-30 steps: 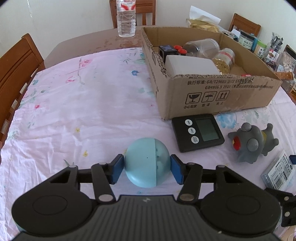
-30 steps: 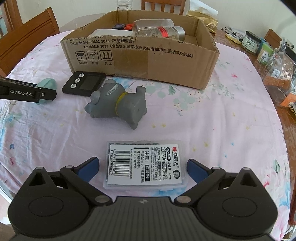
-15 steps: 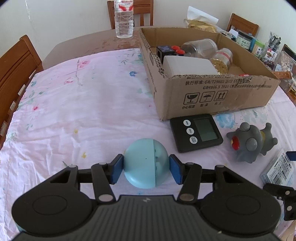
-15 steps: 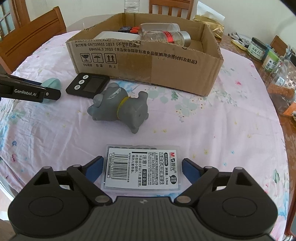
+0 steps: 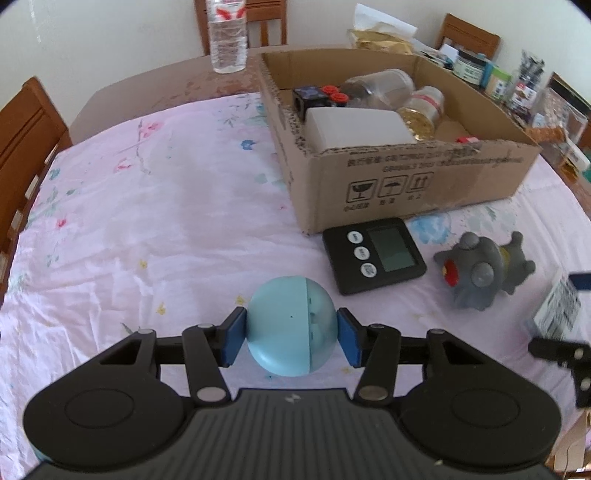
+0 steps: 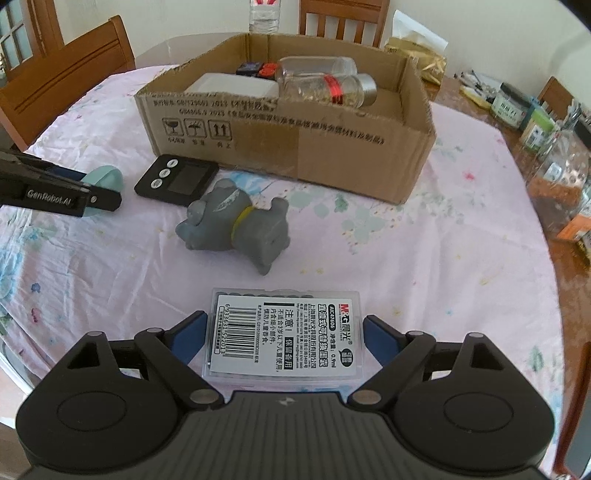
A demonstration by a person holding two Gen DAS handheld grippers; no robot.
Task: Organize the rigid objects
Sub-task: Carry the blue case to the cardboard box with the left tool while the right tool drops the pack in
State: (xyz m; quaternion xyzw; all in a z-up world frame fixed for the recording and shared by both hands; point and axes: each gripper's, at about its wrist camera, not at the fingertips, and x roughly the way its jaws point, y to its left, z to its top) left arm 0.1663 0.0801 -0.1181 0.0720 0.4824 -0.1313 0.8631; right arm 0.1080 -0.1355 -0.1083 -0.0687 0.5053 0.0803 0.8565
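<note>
My left gripper [image 5: 291,338] is shut on a light blue ball [image 5: 291,325], held just above the pink cloth. My right gripper [image 6: 284,332] is shut on a clear plastic case with a barcode label [image 6: 284,336], its blue pads against both short ends. The cardboard box [image 5: 406,177] stands ahead to the right of the left gripper and holds jars, a white box and small items. It also shows in the right wrist view [image 6: 295,147]. The left gripper shows at the left of the right wrist view [image 6: 99,188].
A black timer [image 5: 373,254] and a grey toy dog [image 5: 480,273] lie on the cloth in front of the box. A water bottle [image 5: 227,33] stands at the back. Jars [image 6: 524,114] crowd the right table edge. Wooden chairs [image 5: 26,133] surround the table.
The right gripper's jaws have closed onto the labelled case and it has lifted. The left gripper has risen a little with the ball, so the box and table look farther below.
</note>
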